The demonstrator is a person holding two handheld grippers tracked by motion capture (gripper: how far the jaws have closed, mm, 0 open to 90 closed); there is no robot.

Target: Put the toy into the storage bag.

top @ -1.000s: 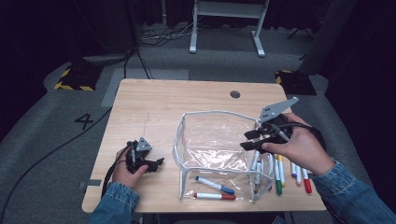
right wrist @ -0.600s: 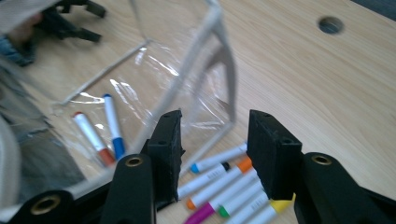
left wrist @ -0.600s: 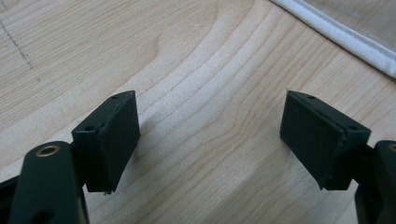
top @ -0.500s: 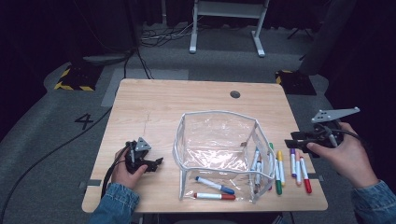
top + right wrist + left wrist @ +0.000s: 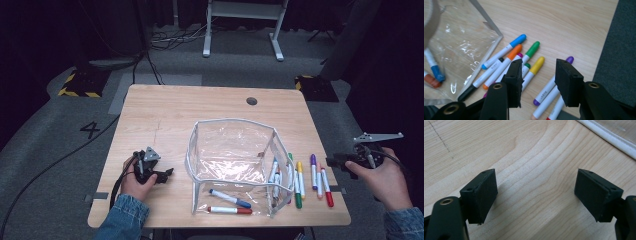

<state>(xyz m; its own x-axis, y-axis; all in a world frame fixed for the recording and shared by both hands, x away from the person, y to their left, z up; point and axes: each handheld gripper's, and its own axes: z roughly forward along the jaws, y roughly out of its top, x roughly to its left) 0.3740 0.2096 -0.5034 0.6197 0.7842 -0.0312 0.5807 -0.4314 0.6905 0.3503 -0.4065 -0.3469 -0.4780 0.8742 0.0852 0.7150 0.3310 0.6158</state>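
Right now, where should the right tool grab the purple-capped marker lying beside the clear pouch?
Grip the purple-capped marker across its white barrel mid-length, coming straight down from above. It lies flat, with the yellow-capped marker and red-tipped marker alongside, so the right tool should probably straddle only its narrow width.

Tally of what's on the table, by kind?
Pouch: 1
Markers in pouch: 2 (blue, red)
Markers beside pouch: about 10; they lie bunched and overlap, so I may be off by one
Total: about 13
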